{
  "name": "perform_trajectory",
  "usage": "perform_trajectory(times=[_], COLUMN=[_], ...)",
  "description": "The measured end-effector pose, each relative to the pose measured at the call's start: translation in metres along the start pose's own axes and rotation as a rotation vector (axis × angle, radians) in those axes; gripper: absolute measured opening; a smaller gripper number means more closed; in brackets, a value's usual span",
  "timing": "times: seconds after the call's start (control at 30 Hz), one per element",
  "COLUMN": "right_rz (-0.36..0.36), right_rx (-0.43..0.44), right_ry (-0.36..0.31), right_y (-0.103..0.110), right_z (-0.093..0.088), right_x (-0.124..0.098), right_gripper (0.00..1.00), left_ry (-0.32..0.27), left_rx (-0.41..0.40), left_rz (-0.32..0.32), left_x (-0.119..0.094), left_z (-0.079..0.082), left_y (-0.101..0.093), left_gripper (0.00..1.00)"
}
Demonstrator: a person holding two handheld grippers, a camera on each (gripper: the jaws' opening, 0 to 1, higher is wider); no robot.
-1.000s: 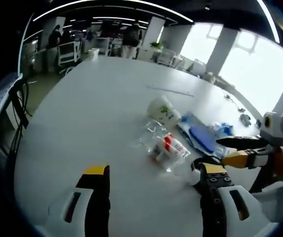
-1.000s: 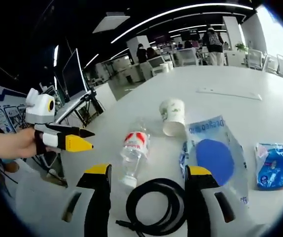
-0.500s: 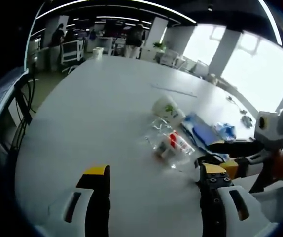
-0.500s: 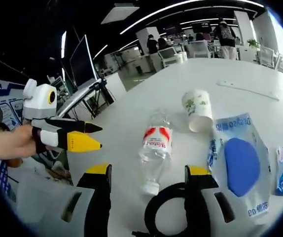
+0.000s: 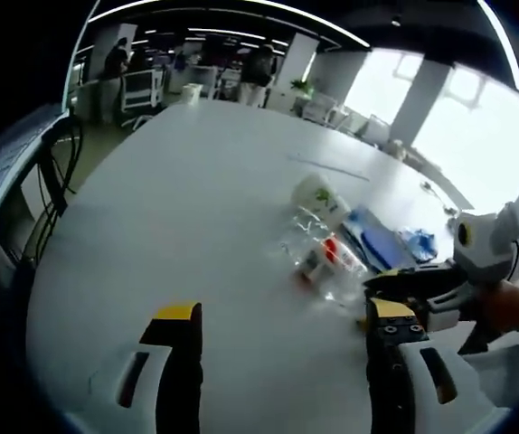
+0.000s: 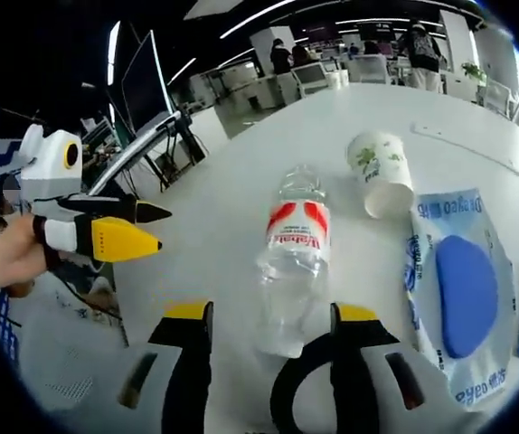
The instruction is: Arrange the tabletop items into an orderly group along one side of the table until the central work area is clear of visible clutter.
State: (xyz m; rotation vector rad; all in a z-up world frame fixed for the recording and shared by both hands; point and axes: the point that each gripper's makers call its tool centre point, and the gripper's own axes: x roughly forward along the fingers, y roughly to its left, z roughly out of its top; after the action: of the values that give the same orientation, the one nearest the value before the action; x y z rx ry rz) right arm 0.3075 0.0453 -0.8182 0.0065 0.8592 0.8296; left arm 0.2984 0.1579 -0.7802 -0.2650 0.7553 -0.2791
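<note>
The plastic bottle [image 6: 294, 258] lies on the tabletop [image 6: 241, 181] straight ahead of the right claw [image 6: 268, 316], long axis along its reach, nearer than the left claw [image 5: 282, 316]; both gape empty

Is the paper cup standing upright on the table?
No, in the right gripper view the paper cup lies on its side on the table, its open mouth turned toward the blue-and-clear packet.
</note>
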Motion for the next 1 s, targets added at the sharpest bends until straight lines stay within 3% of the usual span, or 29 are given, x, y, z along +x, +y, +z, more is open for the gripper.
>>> perform_trajectory(times=[0.3, 0.4, 0.47, 0.5, 0.7, 0.87, 1.0], right_rz=[-0.007, -0.037, -0.025, -0.030, -0.039, -0.041, -0.040], right_rx=[-0.014, -0.046, 0.038, 0.036, -0.063, -0.089, -0.215], right_ry=[0.047, 0.087, 0.083, 0.084, 0.105, 0.112, 0.139], right_y=[-0.004, -0.012, -0.011, -0.013, -0.014, -0.014, -0.012], right_z=[-0.005, -0.012, -0.010, -0.009, -0.007, -0.007, -0.005], right_x=[0.008, 0.010, 0.009, 0.008, 0.008, 0.005, 0.002], right_gripper=[0.38, 0.27, 0.24, 0.21, 0.18, 0.17, 0.17], left_ry=[-0.002, -0.001, 0.000, 0.000, 0.003, -0.001, 0.001], left_rx=[-0.018, -0.020, -0.022, -0.023, -0.028, -0.025, -0.017], left_rz=[0.004, 0.003, 0.002, 0.002, 0.000, -0.005, -0.004], left_x=[-0.002, -0.002, -0.003, -0.003, -0.004, -0.006, -0.007], left_z=[-0.003, -0.004, -0.005, -0.005, -0.007, -0.007, -0.007], left_y=[0.005, 0.006, 0.007, 0.008, 0.011, 0.014, 0.018], left_gripper=[0.71, 0.71, 0.70, 0.70, 0.70, 0.70, 0.71])
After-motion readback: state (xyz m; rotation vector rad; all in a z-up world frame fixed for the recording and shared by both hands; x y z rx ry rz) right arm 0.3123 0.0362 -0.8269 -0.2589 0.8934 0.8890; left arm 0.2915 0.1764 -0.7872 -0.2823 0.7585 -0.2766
